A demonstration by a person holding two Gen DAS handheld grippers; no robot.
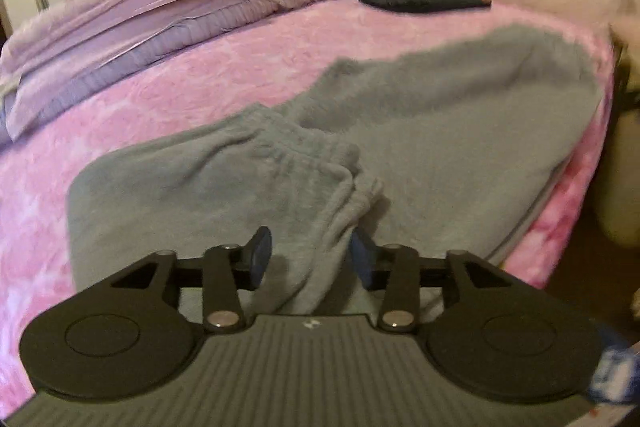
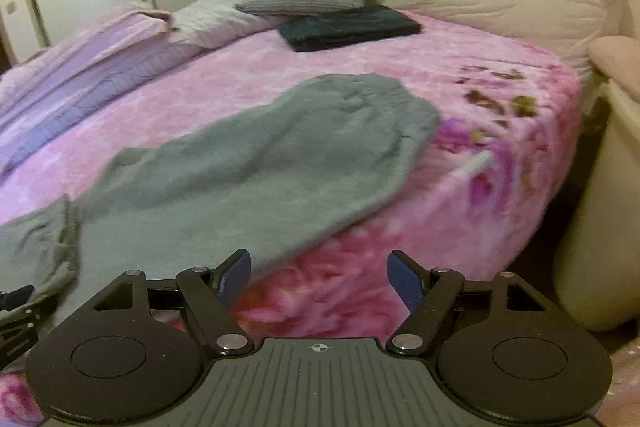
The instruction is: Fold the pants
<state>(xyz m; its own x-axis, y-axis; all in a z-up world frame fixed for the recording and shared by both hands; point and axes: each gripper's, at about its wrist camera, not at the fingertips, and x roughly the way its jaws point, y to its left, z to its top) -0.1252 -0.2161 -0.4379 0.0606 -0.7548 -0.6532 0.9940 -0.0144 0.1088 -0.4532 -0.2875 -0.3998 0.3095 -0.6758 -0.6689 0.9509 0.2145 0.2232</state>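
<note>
Left tongs right up close, pads spread, a gathered fold of the grey pants lying between them but not pinched. The pants sprawl across the pink blanket on the bed, near its edge. Right tongs gape wide over the blanket, grasping nothing, just beside the pants' hem.

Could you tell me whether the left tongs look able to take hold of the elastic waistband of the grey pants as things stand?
Probably yes: the left tongs stand open with bunched fabric of the grey pants between the pads, and the waistband lies just ahead with nothing over it.
</note>
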